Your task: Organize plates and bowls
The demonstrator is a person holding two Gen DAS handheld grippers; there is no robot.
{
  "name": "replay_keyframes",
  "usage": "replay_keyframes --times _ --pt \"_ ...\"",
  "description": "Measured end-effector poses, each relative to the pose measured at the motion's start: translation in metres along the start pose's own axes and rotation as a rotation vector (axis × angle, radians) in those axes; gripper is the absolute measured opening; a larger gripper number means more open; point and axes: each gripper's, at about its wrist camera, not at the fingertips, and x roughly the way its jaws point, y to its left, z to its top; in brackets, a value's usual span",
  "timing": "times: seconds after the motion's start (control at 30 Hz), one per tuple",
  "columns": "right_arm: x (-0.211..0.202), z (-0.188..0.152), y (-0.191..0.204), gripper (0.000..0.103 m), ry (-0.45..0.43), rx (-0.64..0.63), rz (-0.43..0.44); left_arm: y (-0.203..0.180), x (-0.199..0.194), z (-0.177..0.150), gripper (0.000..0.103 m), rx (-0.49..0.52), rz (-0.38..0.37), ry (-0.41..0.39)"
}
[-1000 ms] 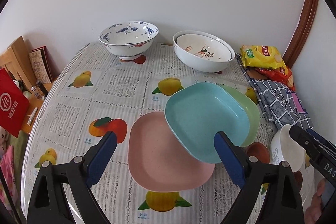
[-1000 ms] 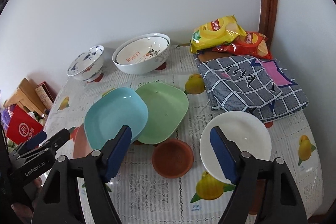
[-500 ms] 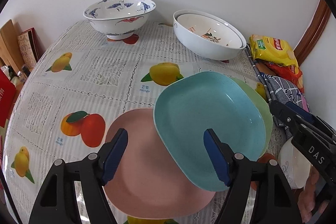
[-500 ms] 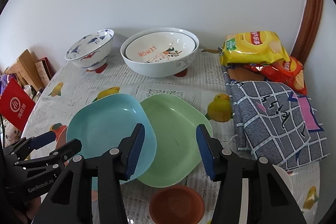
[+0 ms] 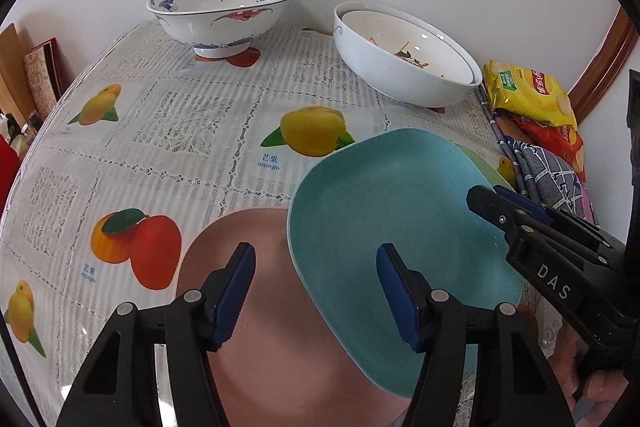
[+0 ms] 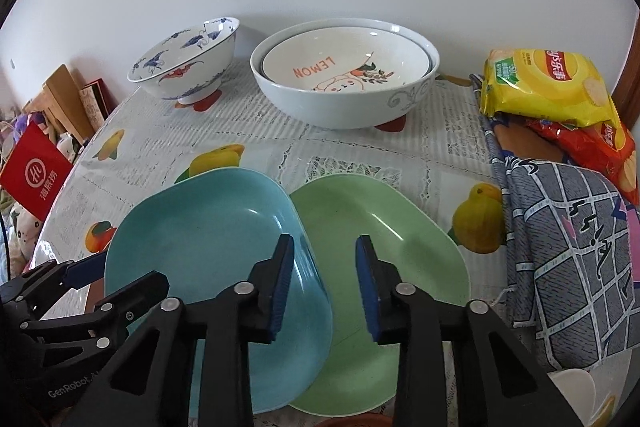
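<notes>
At the top centre of the right wrist frame, a large white bowl (image 6: 344, 95) holds a smaller lemon-printed bowl (image 6: 346, 63). Below, the teal plate (image 6: 208, 247) overlaps the green plate (image 6: 380, 227) on the table (image 6: 360, 151). Both the right tool (image 6: 324, 283) and left tool (image 5: 316, 291) hover open, holding nothing.

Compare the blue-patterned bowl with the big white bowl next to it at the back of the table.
The blue-patterned bowl is smaller, has painted blue birds and red marks, and sits empty. The big white bowl is wider, plain apart from a grey scroll on its side, and holds a second bowl printed LEMON nested inside. Both stand upright on a small foot on the tablecloth, near the wall.
</notes>
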Motion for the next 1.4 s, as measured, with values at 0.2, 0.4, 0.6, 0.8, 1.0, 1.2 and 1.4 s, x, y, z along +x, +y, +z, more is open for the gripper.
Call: replay_keyframes --times 0.2,0.4,0.6,0.8,1.0,1.2,1.4 --pt "-0.003 -0.008 0.0 0.011 -0.01 0.001 0.016 0.001 0.002 -0.001 0.021 0.013 -0.027 -0.002" --pt "-0.02 -0.021 -0.004 0.006 0.004 0.071 0.037 0.005 -0.008 -0.003 0.01 0.035 -0.021 -0.01" --pt "-0.046 -0.037 -0.001 0.005 -0.016 0.123 0.068 0.006 -0.029 -0.01 0.009 0.06 -0.025 -0.035" --pt "-0.075 -0.047 0.007 0.005 -0.048 0.154 0.068 0.008 -0.054 -0.015 0.009 0.071 -0.045 -0.068" --pt "-0.101 -0.051 0.02 0.005 -0.085 0.163 0.061 0.014 -0.077 -0.018 0.009 0.073 -0.054 -0.104" --pt "-0.116 -0.055 0.03 0.005 -0.106 0.179 0.066 0.022 -0.091 -0.021 0.009 0.072 -0.056 -0.121" --pt "-0.122 -0.057 0.044 0.005 -0.11 0.17 0.063 0.034 -0.096 -0.023 0.009 0.06 -0.064 -0.125"
